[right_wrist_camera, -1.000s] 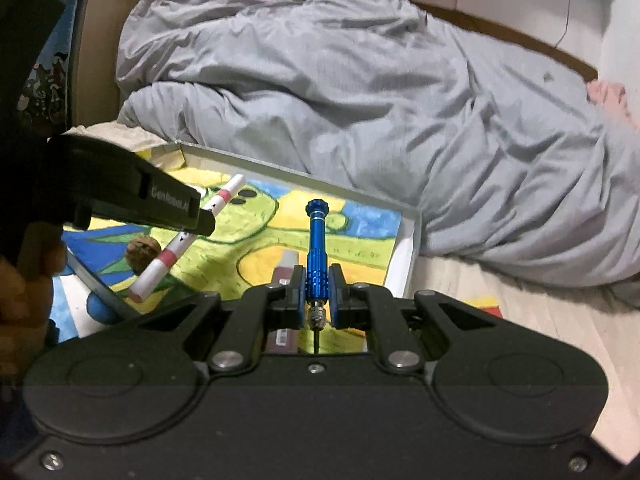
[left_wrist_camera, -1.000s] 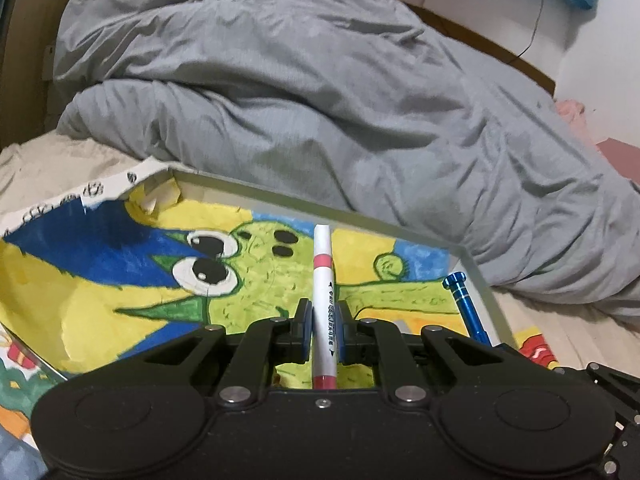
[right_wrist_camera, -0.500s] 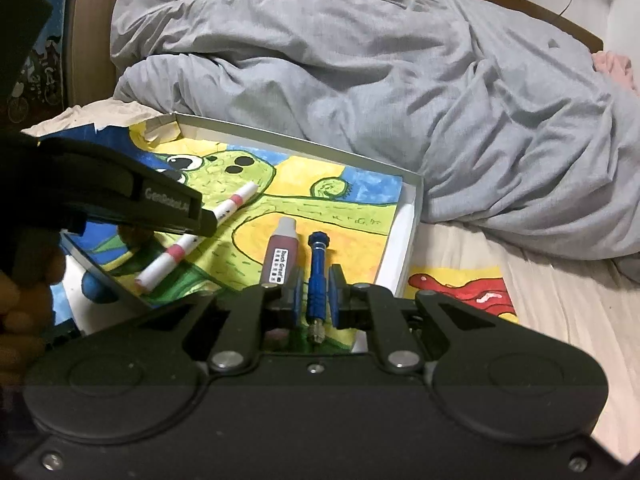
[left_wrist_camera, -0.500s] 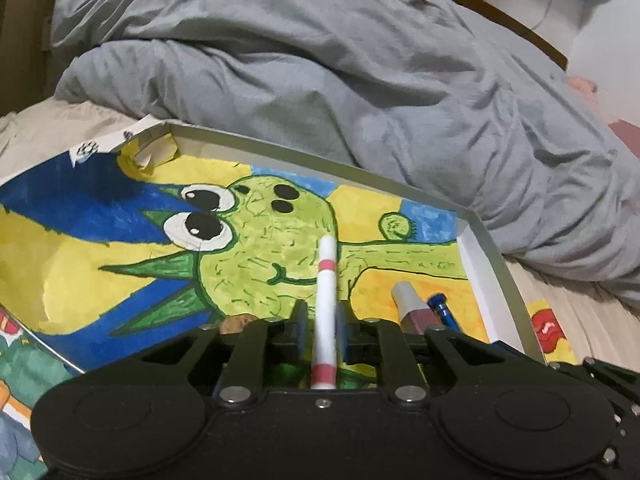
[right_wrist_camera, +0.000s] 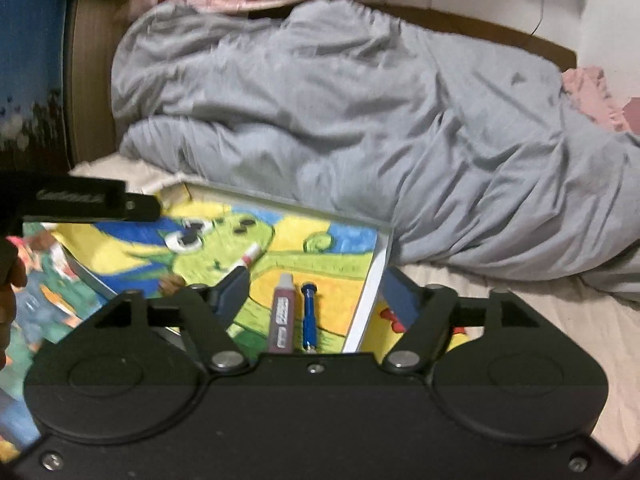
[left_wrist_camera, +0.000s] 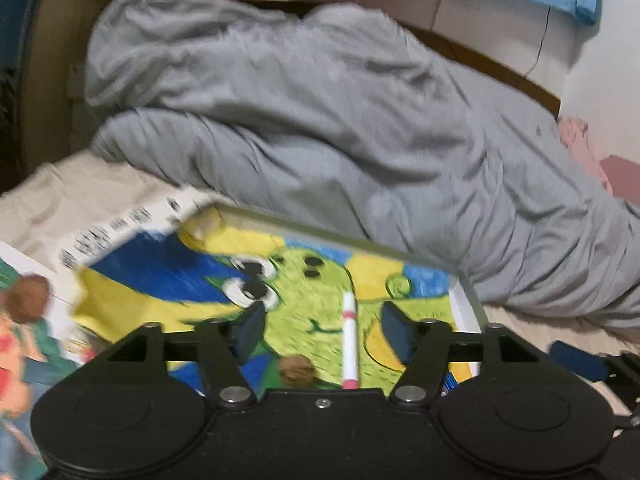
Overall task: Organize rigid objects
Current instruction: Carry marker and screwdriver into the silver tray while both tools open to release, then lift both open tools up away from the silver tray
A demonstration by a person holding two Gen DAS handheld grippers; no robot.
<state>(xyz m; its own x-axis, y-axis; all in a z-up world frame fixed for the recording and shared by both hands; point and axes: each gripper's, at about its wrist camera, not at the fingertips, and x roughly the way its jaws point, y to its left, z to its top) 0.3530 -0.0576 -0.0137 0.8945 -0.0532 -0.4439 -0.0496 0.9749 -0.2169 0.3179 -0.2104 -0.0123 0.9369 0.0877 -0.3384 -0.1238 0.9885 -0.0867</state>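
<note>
Both tools point(left_wrist_camera: 324, 328) point(right_wrist_camera: 316, 300) wide apart, marker point(left_wrist_camera: 349, 340) & screwdriver point(right_wrist_camera: 309, 316) loose in tray point(right_wrist_camera: 376, 280)

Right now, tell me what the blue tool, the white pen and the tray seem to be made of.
Blue tool: likely anodized metal; deep glossy blue with a knurled-looking cap, though blur leaves it open.
White pen: plastic, smooth matte white barrel with pink bands.
Tray: probably cardboard; thin flat white walls, and a painted cartoon picture lines its floor.

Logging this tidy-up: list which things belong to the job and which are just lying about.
Job: tray, white pen, blue screwdriver, maroon tube, walnut.
Lying about: grey duvet, pink cloth, picture sheet.
</note>
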